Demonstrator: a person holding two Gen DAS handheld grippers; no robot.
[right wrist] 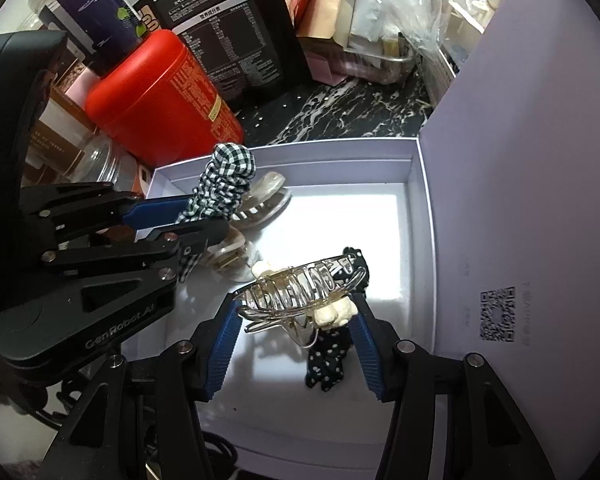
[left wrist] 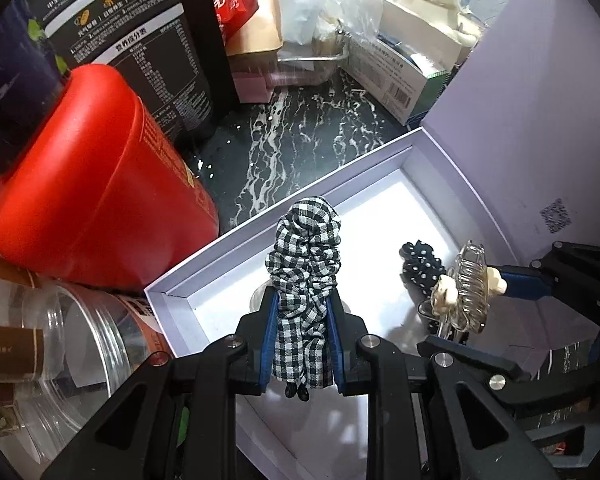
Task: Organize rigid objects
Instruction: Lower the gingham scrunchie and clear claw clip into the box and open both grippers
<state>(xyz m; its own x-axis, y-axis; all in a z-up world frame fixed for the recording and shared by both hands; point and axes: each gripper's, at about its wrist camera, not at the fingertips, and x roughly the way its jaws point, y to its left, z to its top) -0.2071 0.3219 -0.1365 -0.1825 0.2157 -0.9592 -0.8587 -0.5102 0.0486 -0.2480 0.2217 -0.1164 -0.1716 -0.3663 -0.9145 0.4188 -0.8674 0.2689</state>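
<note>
My left gripper (left wrist: 302, 300) is shut on a black-and-white checked hair clip (left wrist: 306, 264) and holds it over the open white box (left wrist: 204, 276); it also shows in the right wrist view (right wrist: 220, 184). My right gripper (right wrist: 296, 304) is shut on a clear claw clip with a cream bear (right wrist: 300, 288), above the box floor (right wrist: 380, 220). A black polka-dot hair tie (right wrist: 326, 364) lies in the box under it, also seen in the left wrist view (left wrist: 420, 264). A beige claw clip (right wrist: 266, 200) lies in the box beside the left gripper.
The box's lilac lid (right wrist: 520, 160) stands upright on the right. A red canister (left wrist: 88, 180), a clear jar (left wrist: 60, 344), a black package (left wrist: 140, 40) and white cartons (left wrist: 400, 76) crowd the dark marble counter (left wrist: 300, 140) behind the box.
</note>
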